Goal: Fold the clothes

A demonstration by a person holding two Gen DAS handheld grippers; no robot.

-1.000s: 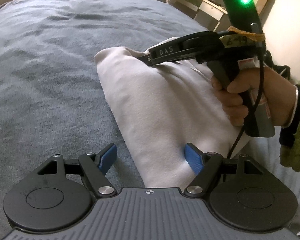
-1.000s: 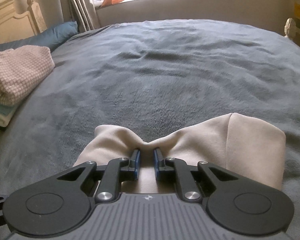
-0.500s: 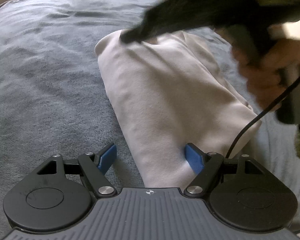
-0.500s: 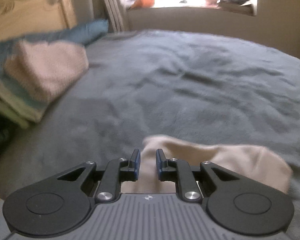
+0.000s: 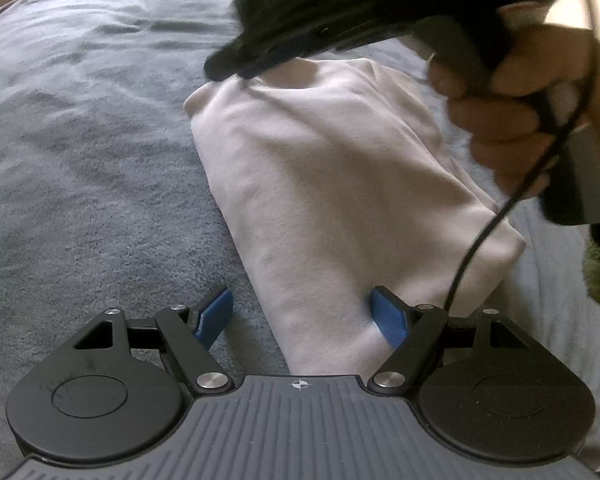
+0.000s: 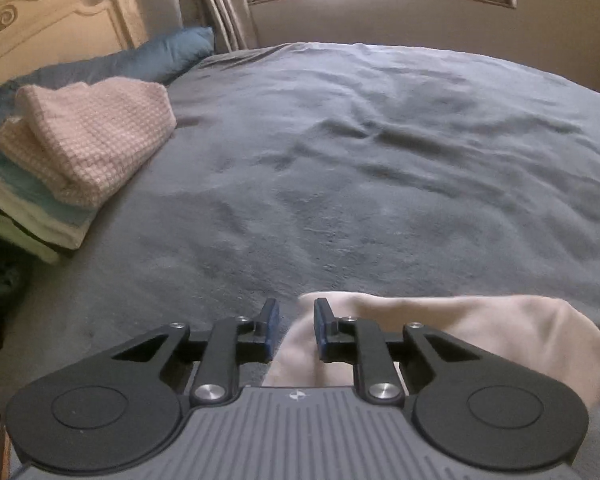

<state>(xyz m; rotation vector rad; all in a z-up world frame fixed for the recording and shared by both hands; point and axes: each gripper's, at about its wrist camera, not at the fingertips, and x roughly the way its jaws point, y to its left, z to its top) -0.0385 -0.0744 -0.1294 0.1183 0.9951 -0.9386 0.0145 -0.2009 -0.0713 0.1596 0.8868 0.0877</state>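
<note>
The cream garment lies folded into a compact oblong on the grey-blue fleece blanket, running from about six o'clock up toward twelve in the left wrist view. The left gripper stands wide open low over its near end: one blue pad sits on the cloth at four o'clock, the other over bare blanket at seven, and nothing is pinched. The right gripper has a narrow gap between its pads, holds nothing, and its jaws are opening; the cloth's near edge lies below it from six to four o'clock. In the left view that tool shows blurred at one o'clock, held in a hand above the garment's far end.

At nine o'clock in the right view a stack of folded clothes, topped by a pink checked piece, rests beside a teal pillow. This garment looks folded, so what seems left is carrying it onto that stack; whether more unfolded clothes wait cannot be told.
</note>
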